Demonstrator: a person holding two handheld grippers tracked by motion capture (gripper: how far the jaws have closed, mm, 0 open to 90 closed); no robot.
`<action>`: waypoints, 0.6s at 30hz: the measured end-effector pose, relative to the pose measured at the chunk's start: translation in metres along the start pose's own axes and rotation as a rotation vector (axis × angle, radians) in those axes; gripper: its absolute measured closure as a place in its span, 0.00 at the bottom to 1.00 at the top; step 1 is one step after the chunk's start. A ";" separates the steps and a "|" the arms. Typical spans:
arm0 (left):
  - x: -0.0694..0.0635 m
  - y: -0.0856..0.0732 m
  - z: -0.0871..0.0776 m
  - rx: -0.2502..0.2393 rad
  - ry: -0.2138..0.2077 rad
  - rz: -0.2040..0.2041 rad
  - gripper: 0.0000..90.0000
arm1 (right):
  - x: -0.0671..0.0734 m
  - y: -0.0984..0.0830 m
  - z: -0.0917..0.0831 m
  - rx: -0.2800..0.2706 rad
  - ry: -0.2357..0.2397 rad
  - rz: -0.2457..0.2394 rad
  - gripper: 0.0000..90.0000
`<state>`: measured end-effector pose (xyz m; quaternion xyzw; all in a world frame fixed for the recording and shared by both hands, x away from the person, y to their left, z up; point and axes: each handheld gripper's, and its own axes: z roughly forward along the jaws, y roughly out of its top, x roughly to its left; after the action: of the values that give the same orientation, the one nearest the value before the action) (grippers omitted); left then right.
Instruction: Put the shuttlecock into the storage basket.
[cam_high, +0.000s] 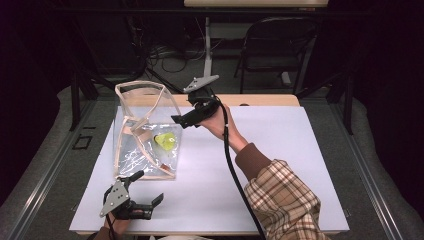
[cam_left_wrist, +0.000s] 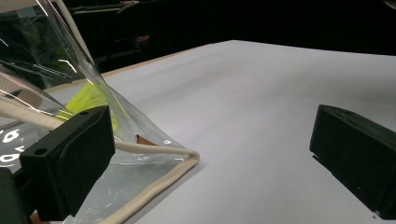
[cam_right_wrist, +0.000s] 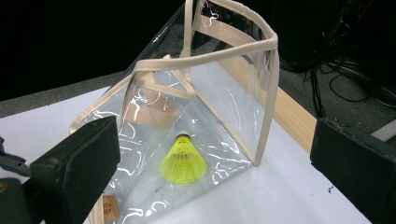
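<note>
the yellow shuttlecock (cam_right_wrist: 183, 161) lies inside the clear bag (cam_high: 145, 127), ahead of the right gripper (cam_high: 186, 116), fingers wide and empty. left gripper (cam_high: 145, 187) fingers wide beside the bag's corner; a nudge could topple the bag.

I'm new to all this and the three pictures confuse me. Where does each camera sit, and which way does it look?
High view: above the person's side, looking down on the white table; both forearms and the left gripper show.
Left gripper view: low by the table, past its open jaws at the clear bag corner.
Right gripper view: higher, between open jaws, facing the bag.
Shared: all show the bag; the high view and the right gripper view show the yellow shuttlecock inside.
</note>
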<state>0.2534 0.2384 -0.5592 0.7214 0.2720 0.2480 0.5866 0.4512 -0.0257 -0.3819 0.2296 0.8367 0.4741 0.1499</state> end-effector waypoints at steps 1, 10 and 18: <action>0.000 0.000 0.000 -0.001 0.002 -0.001 0.00 | 0.000 -0.002 -0.002 -0.005 -0.002 0.000 0.01; 0.000 0.000 0.000 -0.002 0.001 -0.003 0.00 | -0.001 -0.023 -0.022 -0.007 -0.017 -0.002 0.01; 0.001 0.000 0.000 -0.001 0.004 -0.008 0.00 | -0.003 -0.040 -0.042 -0.011 -0.037 0.002 0.01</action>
<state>0.2538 0.2389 -0.5593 0.7195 0.2757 0.2474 0.5875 0.4246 -0.0759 -0.3954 0.2381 0.8309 0.4747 0.1662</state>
